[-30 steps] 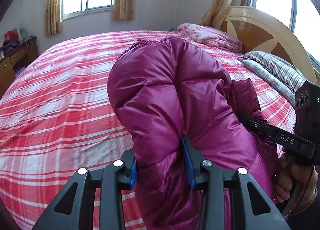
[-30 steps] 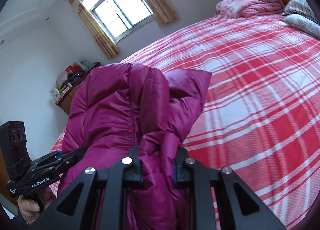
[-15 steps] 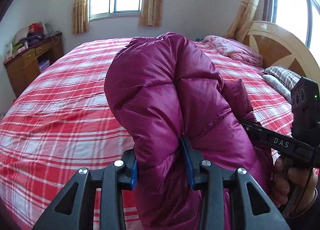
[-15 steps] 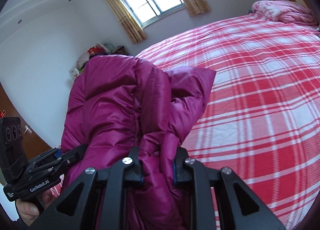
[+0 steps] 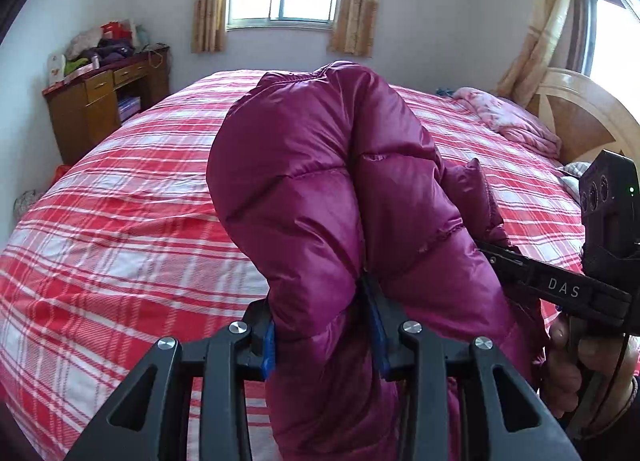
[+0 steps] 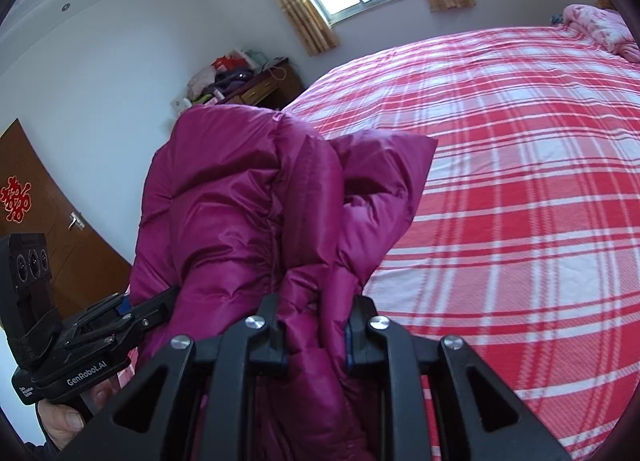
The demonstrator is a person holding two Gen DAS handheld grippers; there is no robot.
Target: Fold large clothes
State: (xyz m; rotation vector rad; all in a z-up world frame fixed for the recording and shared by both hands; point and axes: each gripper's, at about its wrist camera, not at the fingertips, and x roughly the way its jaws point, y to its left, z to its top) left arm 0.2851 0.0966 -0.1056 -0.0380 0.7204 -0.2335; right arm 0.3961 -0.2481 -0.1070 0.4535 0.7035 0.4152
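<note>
A magenta puffer jacket point(image 5: 320, 189) hangs bunched in the air above a bed with a red and white plaid cover point(image 5: 120, 221). My left gripper point(image 5: 324, 325) is shut on a thick fold of the jacket. My right gripper point(image 6: 316, 325) is shut on another fold of the same jacket point(image 6: 240, 213). The right gripper shows at the right edge of the left wrist view point(image 5: 560, 289), close beside the jacket. The left gripper shows at the lower left of the right wrist view point(image 6: 92, 341). The jacket's lower part is hidden behind the grippers.
A wooden dresser point(image 5: 100, 105) with clutter on top stands left of the bed. A pink quilt point(image 5: 508, 121) and a wooden headboard point(image 5: 580, 121) are at the bed's right end. A brown door point(image 6: 48, 221) is on the left wall.
Both grippers have swung left with the jacket held in them. The dresser and the door have come into view. The grip on the jacket is unchanged.
</note>
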